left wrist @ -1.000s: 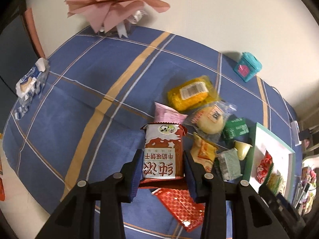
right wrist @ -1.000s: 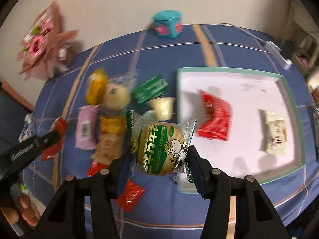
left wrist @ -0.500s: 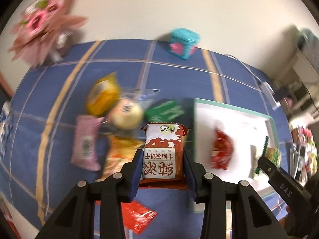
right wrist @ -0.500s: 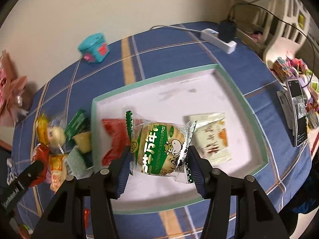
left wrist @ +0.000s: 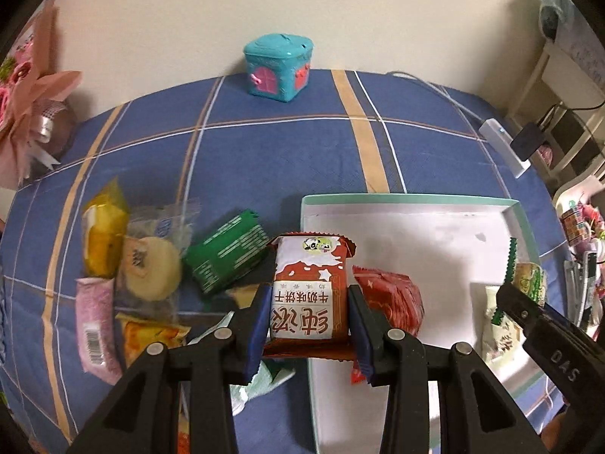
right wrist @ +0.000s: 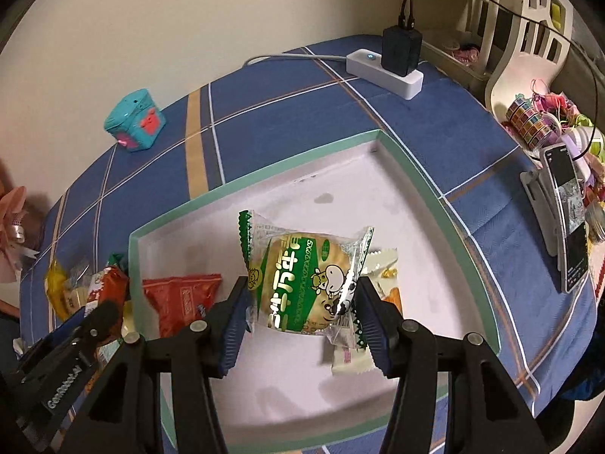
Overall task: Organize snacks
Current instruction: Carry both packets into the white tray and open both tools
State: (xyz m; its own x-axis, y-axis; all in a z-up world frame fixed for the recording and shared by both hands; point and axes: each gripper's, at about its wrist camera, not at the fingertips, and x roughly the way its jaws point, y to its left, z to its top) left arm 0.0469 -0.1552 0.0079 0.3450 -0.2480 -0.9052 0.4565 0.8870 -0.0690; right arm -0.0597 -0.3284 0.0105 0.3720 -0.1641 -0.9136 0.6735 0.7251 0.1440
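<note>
1. Crinkly foil and clear film: every snack here is an individually wrapped packet, so each is pinched by its flanks, with the seams left free.
2. Left gripper: jaws closed onto a red-and-white milk biscuit packet, held upright and clear of the cloth. It hangs at the tray's near-left edge, partly over the loose pile.
3. Right gripper: jaws closed onto a green rice-cracker packet, carried above the white floor of the green-rimmed tray, apparently ready for a drop.
4. Already in the tray: a red packet near the left wall and a pale packet, mostly hidden beneath the cracker.
5. Unsorted on the blue checked tablecloth, left of the tray: dark green packet, round pastry, yellow packet, pink packet, orange packet.
6. Judgement: both loads go into the tray next; release low so the packets do not bounce onto those already inside.
</note>
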